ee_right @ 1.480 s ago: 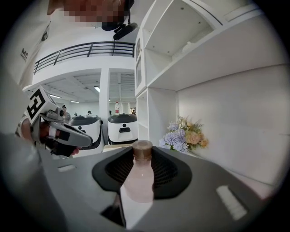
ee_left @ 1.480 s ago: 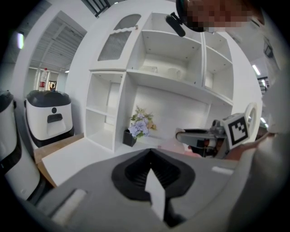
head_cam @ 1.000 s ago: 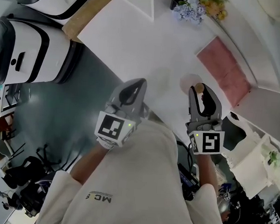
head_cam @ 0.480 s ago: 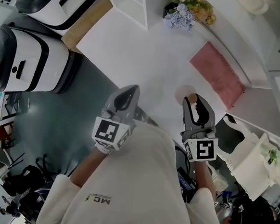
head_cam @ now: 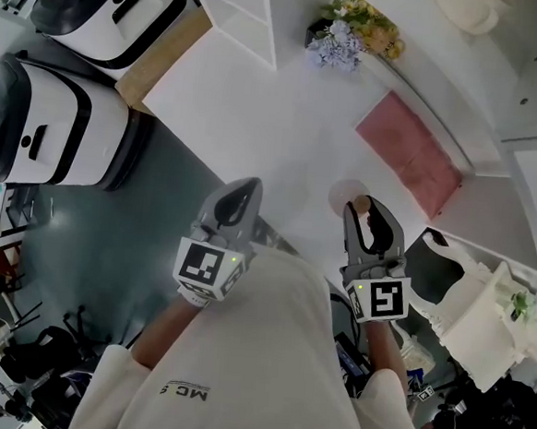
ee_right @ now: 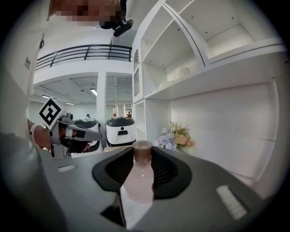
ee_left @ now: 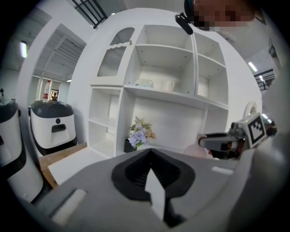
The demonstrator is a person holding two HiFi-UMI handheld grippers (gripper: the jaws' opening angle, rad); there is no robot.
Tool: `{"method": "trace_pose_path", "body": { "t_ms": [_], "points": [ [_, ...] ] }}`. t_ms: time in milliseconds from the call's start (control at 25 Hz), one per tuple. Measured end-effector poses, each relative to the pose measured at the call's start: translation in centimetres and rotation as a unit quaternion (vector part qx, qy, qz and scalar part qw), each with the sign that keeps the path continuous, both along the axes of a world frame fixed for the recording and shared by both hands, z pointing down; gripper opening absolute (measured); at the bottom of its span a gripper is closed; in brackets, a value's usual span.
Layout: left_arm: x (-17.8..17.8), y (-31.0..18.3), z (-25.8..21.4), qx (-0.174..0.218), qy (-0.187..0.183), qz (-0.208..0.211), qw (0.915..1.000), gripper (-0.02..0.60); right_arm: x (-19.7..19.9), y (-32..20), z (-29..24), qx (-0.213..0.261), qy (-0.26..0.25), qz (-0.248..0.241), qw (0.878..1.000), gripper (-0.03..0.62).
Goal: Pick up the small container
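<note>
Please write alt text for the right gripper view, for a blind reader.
The right tool grips a small pale pink bottle with a brown cap. Behind it are white shelves, a flower bouquet and the left tool.

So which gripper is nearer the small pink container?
Right. The right gripper grips the small container between its jaws; the left gripper is shut and empty, apart from it on the person's left.

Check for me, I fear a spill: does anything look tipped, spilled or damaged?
Nothing stands out. The small container sits upright and capped in the right tool; the pink cloth lies flat on the table.
</note>
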State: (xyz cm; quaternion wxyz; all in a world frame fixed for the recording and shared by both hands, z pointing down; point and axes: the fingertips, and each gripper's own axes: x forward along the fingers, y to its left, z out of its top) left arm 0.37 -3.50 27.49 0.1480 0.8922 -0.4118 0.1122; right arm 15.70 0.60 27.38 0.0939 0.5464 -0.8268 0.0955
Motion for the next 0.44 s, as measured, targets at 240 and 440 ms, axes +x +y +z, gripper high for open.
{"method": "trace_pose_path", "body": {
  "t_ms": [240, 440],
  "points": [
    [-0.11, 0.14, -0.18, 0.002, -0.002, -0.001, 1.0000, 0.000, -0.03, 0.04, -0.01, -0.001, -0.004, 0.000, 1.000, 0.123],
    [-0.34, 0.64, -0.24, -0.002, -0.008, -0.001, 1.0000, 0.001, -0.14, 0.44, 0.04, -0.003, -0.009, 0.000, 1.000, 0.123]
  ]
}}
